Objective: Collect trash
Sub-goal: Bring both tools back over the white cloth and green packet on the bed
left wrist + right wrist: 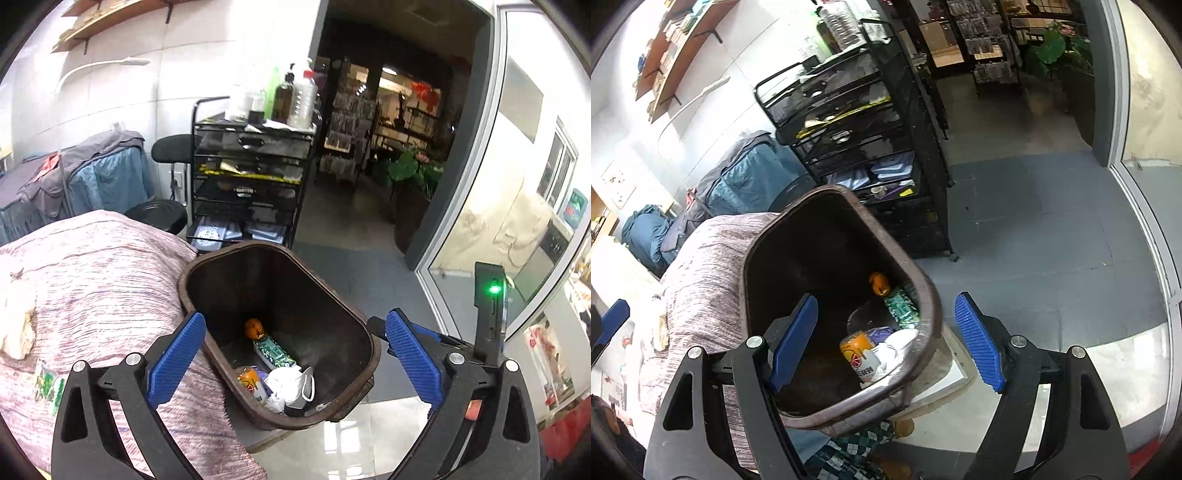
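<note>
Nearest to us, our left gripper (pixel 295 354) shows its black arms and ribbed blue pads (pixel 177 358) spread as wide as they go, with nothing between them; they hang over the open mouth of the dark brown, rounded-rectangular plastic waste bin (pixel 354 321). Our right gripper (pixel 886 339) also stands well open and holds nothing: its left pad (pixel 796 339) lies over the bin's inside, its right pad outside the rim, above the grey floor (pixel 1052 240). The rubbish lies together at the bottom of the bin: a small orange fruit-like lump (pixel 255 328), a green patterned carton (pixel 275 352) just beside it, an orange-and-white printed cup (pixel 253 384) and crumpled white paper or cloth (pixel 291 384) touching the cup. The bin stands tilted against a bed covered in a pink-and-grey streaked knit blanket (pixel 96 280), on our left. Behind the bin a black wire-mesh trolley with drawers (pixel 251 177) carries several bottles (pixel 291 96) on top. In the right wrist view, a green-and-white checked cloth (pixel 849 450) shows below the bin's near rim.
</note>
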`<action>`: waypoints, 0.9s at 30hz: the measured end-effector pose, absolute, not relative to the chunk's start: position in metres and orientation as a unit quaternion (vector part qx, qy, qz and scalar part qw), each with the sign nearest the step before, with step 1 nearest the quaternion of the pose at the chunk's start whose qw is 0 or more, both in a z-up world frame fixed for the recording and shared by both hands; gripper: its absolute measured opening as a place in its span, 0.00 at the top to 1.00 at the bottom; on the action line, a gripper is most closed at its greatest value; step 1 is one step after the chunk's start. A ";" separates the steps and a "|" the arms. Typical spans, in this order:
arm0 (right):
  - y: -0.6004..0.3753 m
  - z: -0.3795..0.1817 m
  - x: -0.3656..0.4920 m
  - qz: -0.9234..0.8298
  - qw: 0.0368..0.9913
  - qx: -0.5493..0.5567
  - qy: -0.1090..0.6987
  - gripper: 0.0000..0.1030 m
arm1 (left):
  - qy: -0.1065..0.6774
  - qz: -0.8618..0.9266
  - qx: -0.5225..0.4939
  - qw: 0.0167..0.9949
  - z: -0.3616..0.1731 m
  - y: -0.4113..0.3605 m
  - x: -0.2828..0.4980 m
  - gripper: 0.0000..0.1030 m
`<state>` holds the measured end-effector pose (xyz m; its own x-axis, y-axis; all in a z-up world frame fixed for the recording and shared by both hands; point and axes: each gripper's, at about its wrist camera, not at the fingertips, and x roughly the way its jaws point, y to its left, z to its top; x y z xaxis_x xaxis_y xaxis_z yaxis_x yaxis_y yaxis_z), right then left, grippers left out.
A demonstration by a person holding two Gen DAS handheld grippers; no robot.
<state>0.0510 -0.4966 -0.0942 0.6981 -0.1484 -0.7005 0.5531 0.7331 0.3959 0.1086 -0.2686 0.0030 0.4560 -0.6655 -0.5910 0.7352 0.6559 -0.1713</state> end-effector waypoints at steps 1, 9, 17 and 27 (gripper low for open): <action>-0.494 -0.092 0.052 -0.198 0.872 0.302 0.331 0.26 | 0.317 -0.409 0.049 0.854 0.005 -0.263 0.108 0.06; -0.467 -0.071 0.065 -0.158 0.893 0.275 0.319 0.26 | 0.298 -0.368 0.027 0.881 0.014 -0.220 0.110 0.06; -0.424 -0.052 0.092 -0.102 0.909 0.246 0.322 0.26 | 0.298 -0.301 0.023 0.905 0.010 -0.169 0.125 0.06; -0.350 -0.041 0.135 -0.006 0.914 0.204 0.350 0.26 | 0.309 -0.214 0.011 0.927 0.001 -0.089 0.147 0.06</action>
